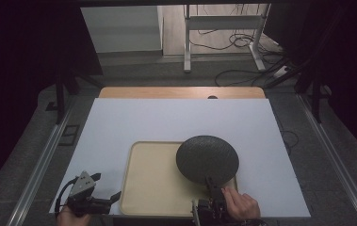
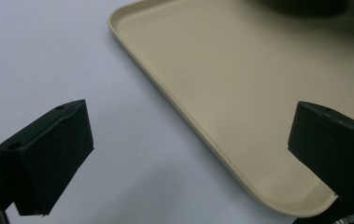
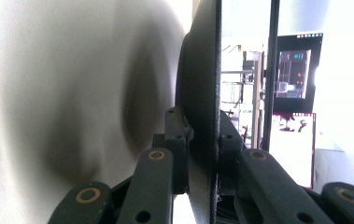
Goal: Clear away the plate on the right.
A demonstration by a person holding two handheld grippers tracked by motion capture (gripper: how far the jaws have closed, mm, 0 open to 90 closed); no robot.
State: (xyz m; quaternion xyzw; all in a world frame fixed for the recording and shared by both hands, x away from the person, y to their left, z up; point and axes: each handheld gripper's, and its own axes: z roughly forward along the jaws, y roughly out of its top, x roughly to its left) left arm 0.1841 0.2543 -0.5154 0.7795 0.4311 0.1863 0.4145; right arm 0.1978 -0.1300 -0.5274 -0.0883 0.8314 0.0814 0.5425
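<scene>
A round dark grey plate (image 1: 207, 159) hangs over the right part of a beige tray (image 1: 150, 181). My right gripper (image 1: 212, 184) is shut on the plate's near rim, a hand behind it. In the right gripper view the plate (image 3: 202, 79) stands edge-on between the two jaws, with my right gripper (image 3: 203, 135) clamped on it. My left gripper (image 1: 105, 187) rests at the tray's near left corner, jaws wide apart. In the left gripper view my left gripper (image 2: 188, 158) straddles the tray's edge (image 2: 184, 116), with nothing between the jaws.
The tray lies on a white sheet (image 1: 176, 117) that covers a wooden table (image 1: 181, 92). Metal rails (image 1: 39, 165) run along both sides. A table frame and cables (image 1: 232, 42) stand on the floor beyond.
</scene>
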